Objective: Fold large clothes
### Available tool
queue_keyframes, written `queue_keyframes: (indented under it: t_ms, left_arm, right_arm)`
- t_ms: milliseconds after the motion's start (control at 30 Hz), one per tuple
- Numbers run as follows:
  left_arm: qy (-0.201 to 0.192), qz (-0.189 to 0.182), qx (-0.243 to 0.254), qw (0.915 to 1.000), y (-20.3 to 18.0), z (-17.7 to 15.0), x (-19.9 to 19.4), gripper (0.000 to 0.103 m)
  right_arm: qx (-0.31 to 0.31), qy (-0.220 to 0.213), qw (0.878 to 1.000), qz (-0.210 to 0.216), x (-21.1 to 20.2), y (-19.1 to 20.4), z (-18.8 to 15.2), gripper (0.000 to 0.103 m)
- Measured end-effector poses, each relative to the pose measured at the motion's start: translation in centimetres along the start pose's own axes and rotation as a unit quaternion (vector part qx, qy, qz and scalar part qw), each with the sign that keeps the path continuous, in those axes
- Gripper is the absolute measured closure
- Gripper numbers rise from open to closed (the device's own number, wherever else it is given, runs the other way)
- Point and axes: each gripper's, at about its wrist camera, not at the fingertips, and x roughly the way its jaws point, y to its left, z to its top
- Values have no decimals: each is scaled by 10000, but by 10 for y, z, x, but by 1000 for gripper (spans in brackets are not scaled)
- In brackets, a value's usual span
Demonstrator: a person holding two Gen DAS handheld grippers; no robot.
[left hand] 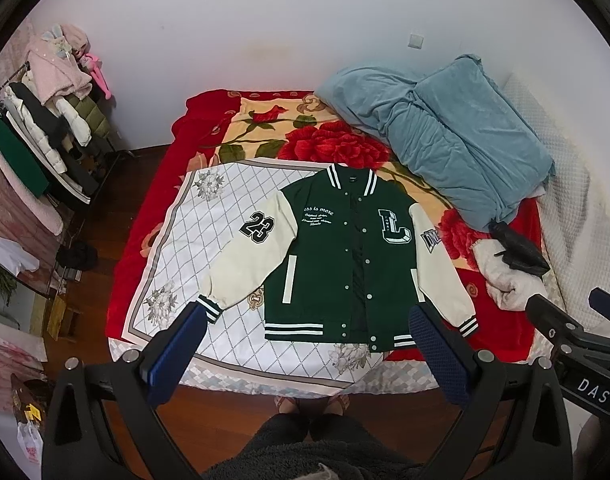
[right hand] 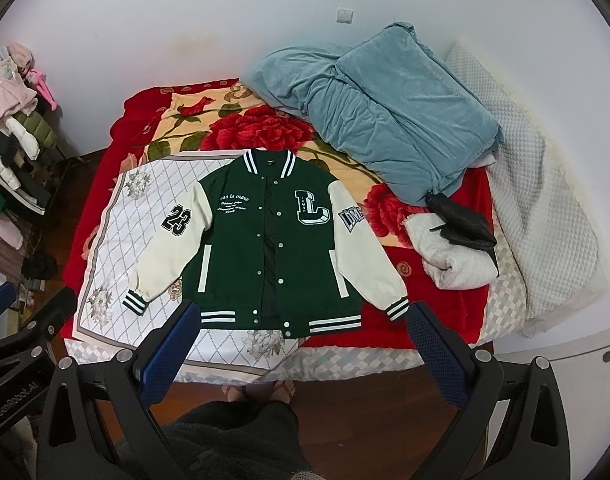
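Note:
A green varsity jacket (left hand: 329, 264) (right hand: 273, 248) with cream sleeves lies flat and face up on the bed, collar at the far side, both sleeves spread out to the sides. Its front is unbuttoned, with a white L patch on the chest and a 23 patch on one sleeve. My left gripper (left hand: 309, 316) hangs open above the near hem, holding nothing. My right gripper (right hand: 303, 316) is likewise open over the hem, well clear of the cloth. The blue padded fingertips (left hand: 193, 320) (right hand: 421, 320) frame the jacket in both views.
The jacket lies partly on a white quilted sheet (left hand: 173, 248) over a red floral blanket (left hand: 325, 144). A blue duvet (left hand: 457, 132) and a white towel with a black item (left hand: 517, 252) lie to the right. A clothes rack (left hand: 45, 128) stands left. A person's feet (left hand: 309, 402) touch the bed edge.

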Motion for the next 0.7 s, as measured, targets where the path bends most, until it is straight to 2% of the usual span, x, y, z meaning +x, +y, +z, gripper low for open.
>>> queue_keyframes:
  t_ms: [700]
  left_arm:
    - [-133,-5,0,9999,-12,-2,-11,0]
  right_arm:
    - [-23,-90,10000,-25,-19,1,9,0]
